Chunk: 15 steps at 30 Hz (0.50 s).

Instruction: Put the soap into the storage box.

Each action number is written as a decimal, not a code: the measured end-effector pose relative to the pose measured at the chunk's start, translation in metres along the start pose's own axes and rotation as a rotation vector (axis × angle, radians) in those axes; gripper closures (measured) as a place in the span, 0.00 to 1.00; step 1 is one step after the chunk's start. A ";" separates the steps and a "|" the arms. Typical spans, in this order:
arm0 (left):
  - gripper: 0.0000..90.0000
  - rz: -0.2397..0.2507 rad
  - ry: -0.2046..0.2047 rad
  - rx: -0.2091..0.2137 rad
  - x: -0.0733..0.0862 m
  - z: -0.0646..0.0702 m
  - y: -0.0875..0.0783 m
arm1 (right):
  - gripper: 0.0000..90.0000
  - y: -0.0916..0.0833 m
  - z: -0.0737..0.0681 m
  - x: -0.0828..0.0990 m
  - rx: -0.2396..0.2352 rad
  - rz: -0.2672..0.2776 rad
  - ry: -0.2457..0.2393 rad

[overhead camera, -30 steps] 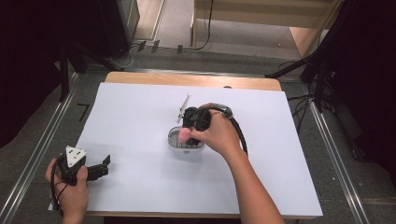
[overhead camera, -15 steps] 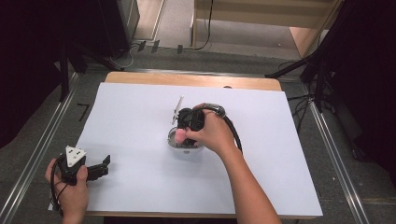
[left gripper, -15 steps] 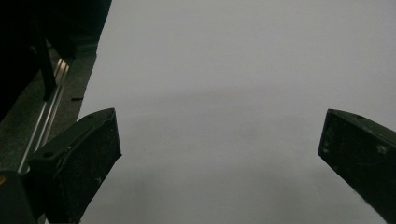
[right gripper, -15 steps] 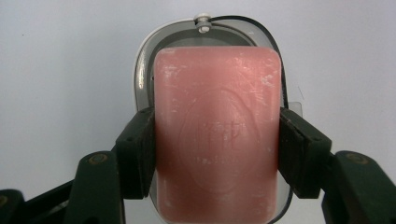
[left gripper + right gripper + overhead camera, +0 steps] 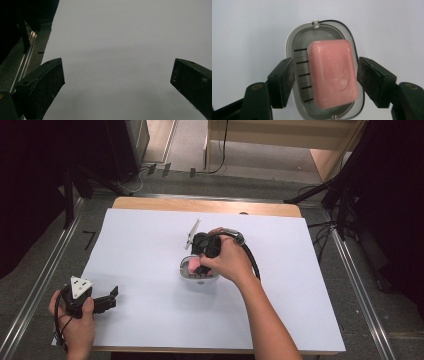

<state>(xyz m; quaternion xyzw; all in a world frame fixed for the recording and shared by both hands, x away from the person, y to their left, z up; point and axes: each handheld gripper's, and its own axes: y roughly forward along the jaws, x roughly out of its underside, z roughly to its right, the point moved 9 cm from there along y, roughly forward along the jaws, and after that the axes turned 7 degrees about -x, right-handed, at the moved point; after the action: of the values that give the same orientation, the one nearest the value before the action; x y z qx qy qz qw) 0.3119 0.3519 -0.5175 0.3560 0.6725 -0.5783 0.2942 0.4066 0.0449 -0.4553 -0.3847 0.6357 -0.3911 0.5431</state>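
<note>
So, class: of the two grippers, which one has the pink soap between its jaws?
The right gripper, above the soap dish: its jaws, just opening, flank the pink soap. The left gripper faces bare white table.

The soap point(image 5: 332, 73) was pink. Its dish point(image 5: 298, 47) was grey with a white rim and dark slots. The right tool point(image 5: 325, 80) and left tool point(image 5: 117, 82) were black, the left one's plate point(image 5: 80, 286) pale grey. The tabletop point(image 5: 150, 320) was white, its far edge tan wood.
</note>
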 end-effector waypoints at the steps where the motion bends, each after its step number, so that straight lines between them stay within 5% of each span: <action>1: 0.00 0.002 0.001 0.003 0.000 0.000 0.000 | 0.35 -0.002 0.000 0.002 0.005 0.001 0.002; 6: 0.00 0.000 0.002 0.001 0.000 0.000 0.000 | 0.30 -0.011 -0.001 0.013 0.022 0.025 0.028; 9: 0.00 0.000 0.002 0.000 0.000 0.000 0.000 | 0.21 -0.015 0.002 0.021 0.056 0.078 0.071; 12: 0.00 0.000 0.003 -0.001 0.000 0.000 0.000 | 0.01 -0.020 0.008 0.028 0.125 0.184 0.135; 14: 0.00 0.000 0.004 -0.001 0.000 0.000 0.000 | 0.04 -0.022 0.008 0.034 0.136 0.236 0.178; 15: 0.00 0.000 0.005 -0.003 0.000 0.000 0.000 | 0.17 -0.022 0.002 0.041 0.083 0.255 0.187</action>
<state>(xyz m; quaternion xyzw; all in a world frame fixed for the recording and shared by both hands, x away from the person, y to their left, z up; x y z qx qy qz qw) 0.3118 0.3517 -0.5176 0.3568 0.6741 -0.5766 0.2930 0.4057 -0.0015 -0.4517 -0.2400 0.7105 -0.3788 0.5423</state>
